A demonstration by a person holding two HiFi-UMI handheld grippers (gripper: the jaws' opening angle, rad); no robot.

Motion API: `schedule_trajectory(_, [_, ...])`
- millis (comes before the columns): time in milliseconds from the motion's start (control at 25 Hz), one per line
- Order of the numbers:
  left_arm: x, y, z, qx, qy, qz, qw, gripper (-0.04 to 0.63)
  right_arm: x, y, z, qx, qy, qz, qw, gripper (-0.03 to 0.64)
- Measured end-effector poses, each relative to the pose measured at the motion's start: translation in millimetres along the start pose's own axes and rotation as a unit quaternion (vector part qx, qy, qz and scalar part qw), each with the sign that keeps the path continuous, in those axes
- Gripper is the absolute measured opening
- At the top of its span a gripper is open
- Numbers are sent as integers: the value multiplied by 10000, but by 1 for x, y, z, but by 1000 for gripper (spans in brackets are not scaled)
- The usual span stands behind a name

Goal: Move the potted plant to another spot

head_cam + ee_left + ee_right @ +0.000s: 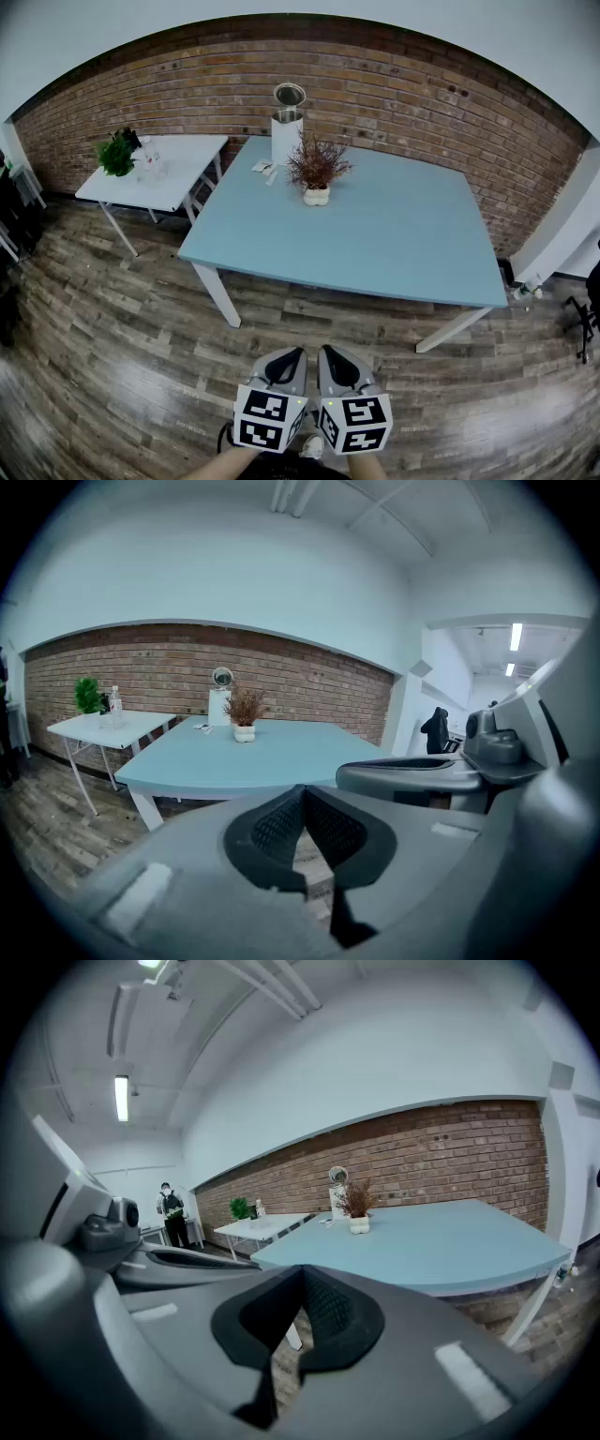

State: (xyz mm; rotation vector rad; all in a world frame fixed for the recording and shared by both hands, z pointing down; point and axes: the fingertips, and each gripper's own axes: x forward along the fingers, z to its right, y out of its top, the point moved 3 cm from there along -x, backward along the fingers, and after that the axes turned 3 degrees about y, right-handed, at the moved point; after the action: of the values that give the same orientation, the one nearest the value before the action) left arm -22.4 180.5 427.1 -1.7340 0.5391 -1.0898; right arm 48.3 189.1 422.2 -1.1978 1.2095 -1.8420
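My left tool (285, 364) and right tool (341, 364) sit at bottom centre, jaws closed on nothing. The reddish-brown plant in a white pot (316, 174) stands upper centre on the light-blue counter (403, 239).

Grey left gripper (294, 354) and right gripper (329, 353), black-and-white marker cubes (270, 419)
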Motion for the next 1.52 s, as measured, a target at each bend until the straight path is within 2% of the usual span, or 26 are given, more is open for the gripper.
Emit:
schedule_trajectory(360, [14, -1, 15, -1, 74, -80, 9999, -2, -5, -2, 22, 154, 38, 67, 9999, 0])
schedule_trajectory(680, [41, 2, 34, -27, 207, -131, 9997, -2, -1, -3, 55, 114, 176, 28, 9998, -5])
schedule_trajectory(880, [62, 9, 34, -46, 279, -124, 9995, -2, 10, 2, 72, -53, 412, 81, 9991, 0])
schedule_trajectory(1160, [96, 19, 15, -124, 340, -132, 9993, -2, 50, 8, 85, -253, 696, -26, 9972, 0])
schedule_trajectory(1400, [134, 32, -22, -234, 240, -195, 9992, -2, 101, 20, 97, -322, 492, -169, 9981, 0])
schedule_trajectory(1520, [158, 44, -46, -160, 144, -218, 9995, -2, 134, 33, 102, -351, 393, -191, 9984, 0])
